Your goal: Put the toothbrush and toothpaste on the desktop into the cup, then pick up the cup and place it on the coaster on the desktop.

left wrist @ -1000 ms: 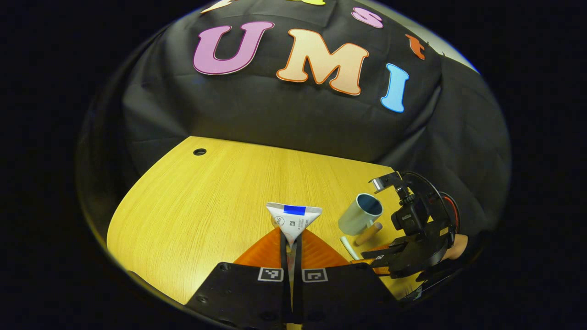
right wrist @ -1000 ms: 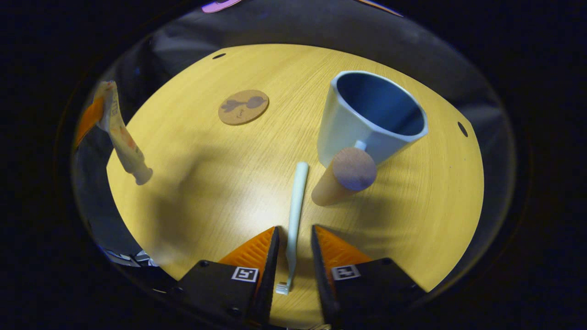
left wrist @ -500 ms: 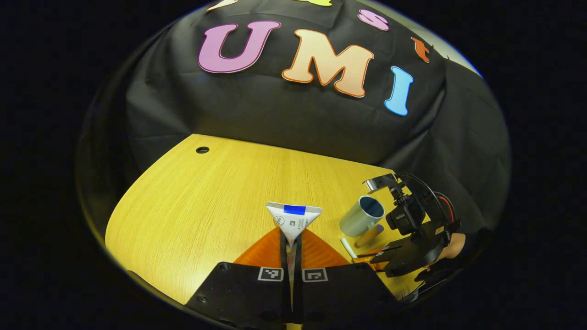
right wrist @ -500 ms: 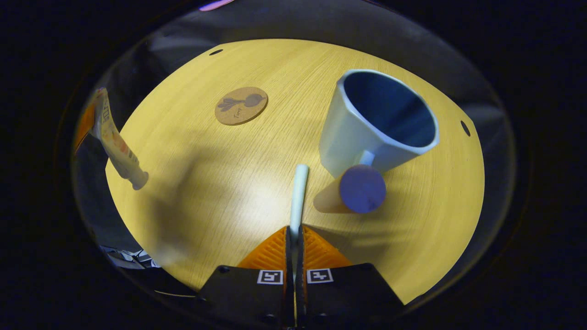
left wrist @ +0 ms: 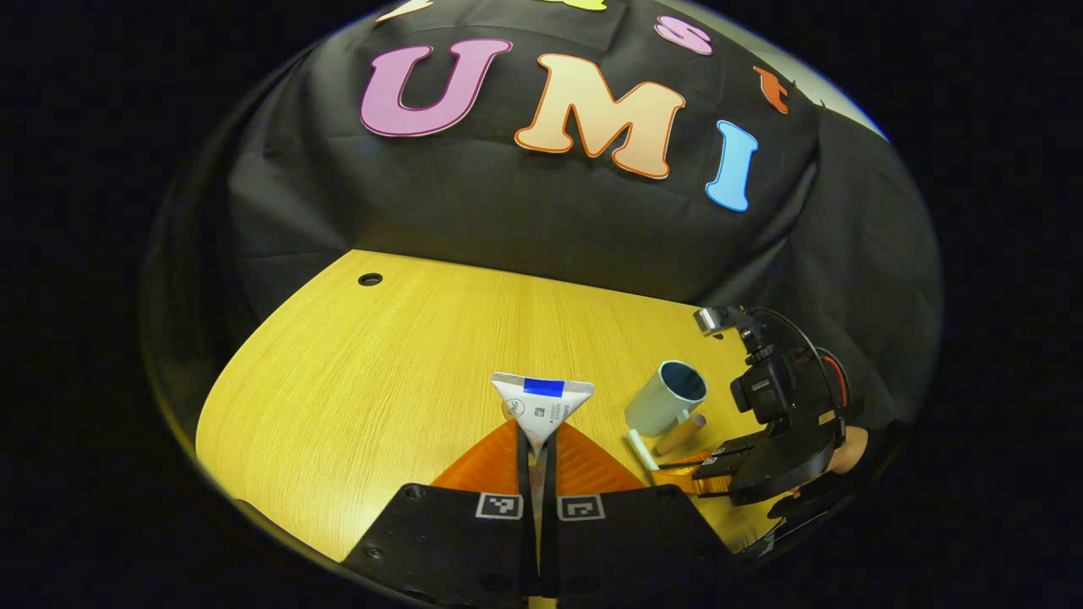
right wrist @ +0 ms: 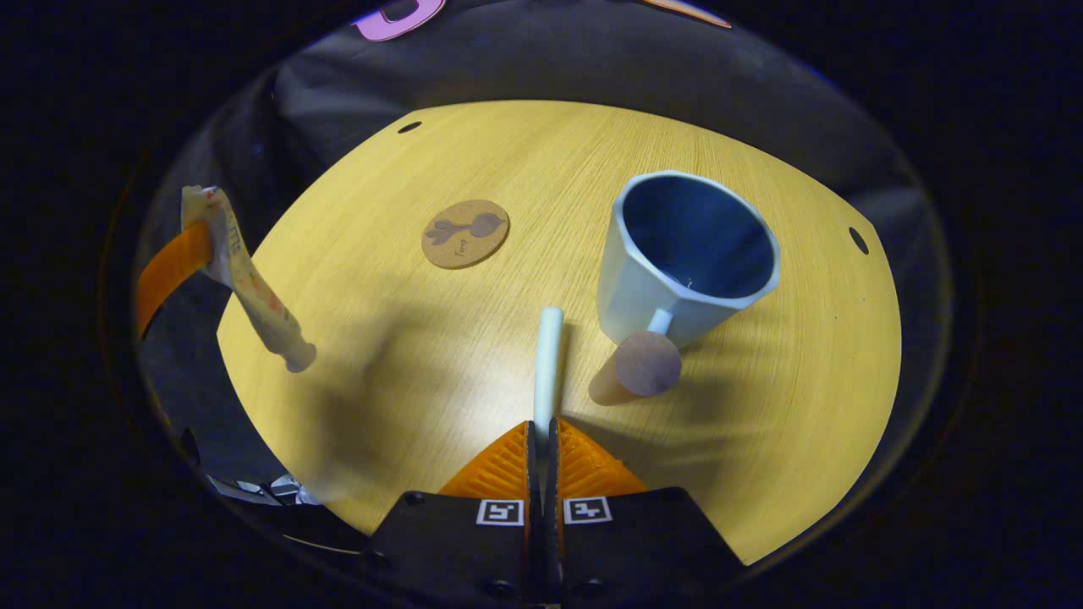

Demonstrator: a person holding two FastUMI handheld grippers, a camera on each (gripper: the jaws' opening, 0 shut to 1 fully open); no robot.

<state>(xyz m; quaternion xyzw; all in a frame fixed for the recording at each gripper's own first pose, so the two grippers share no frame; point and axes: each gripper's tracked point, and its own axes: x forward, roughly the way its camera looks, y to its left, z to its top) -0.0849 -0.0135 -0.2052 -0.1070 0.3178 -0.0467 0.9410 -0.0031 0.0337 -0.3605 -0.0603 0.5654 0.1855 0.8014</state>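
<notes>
My left gripper point(left wrist: 539, 440) is shut on the toothpaste tube point(left wrist: 541, 406), whose flat crimped end sticks up between the fingers; the right gripper view shows the tube point(right wrist: 250, 283) hanging cap-down at the left, above the desk. My right gripper point(right wrist: 543, 436) is shut on the pale toothbrush point(right wrist: 547, 359), handle pointing forward, raised over the desk. The light blue cup point(right wrist: 685, 258) with a cork-ended handle point(right wrist: 645, 365) stands just right of the toothbrush, its dark inside bare. The round cork coaster point(right wrist: 464, 233) lies farther off to the left. The left gripper view shows the cup point(left wrist: 664, 397) beside the right gripper point(left wrist: 689, 465).
The wooden desk point(left wrist: 381, 364) has cable holes at its far corners point(left wrist: 370, 279) point(right wrist: 858, 240). Black cloth hangs behind the desk. A hand point(left wrist: 850, 444) holds the right gripper at the desk's right edge.
My right gripper closed on the toothbrush and has lifted it off the desk, pulling back a little from the cup. The left gripper has kept hold of the toothpaste, almost still.
</notes>
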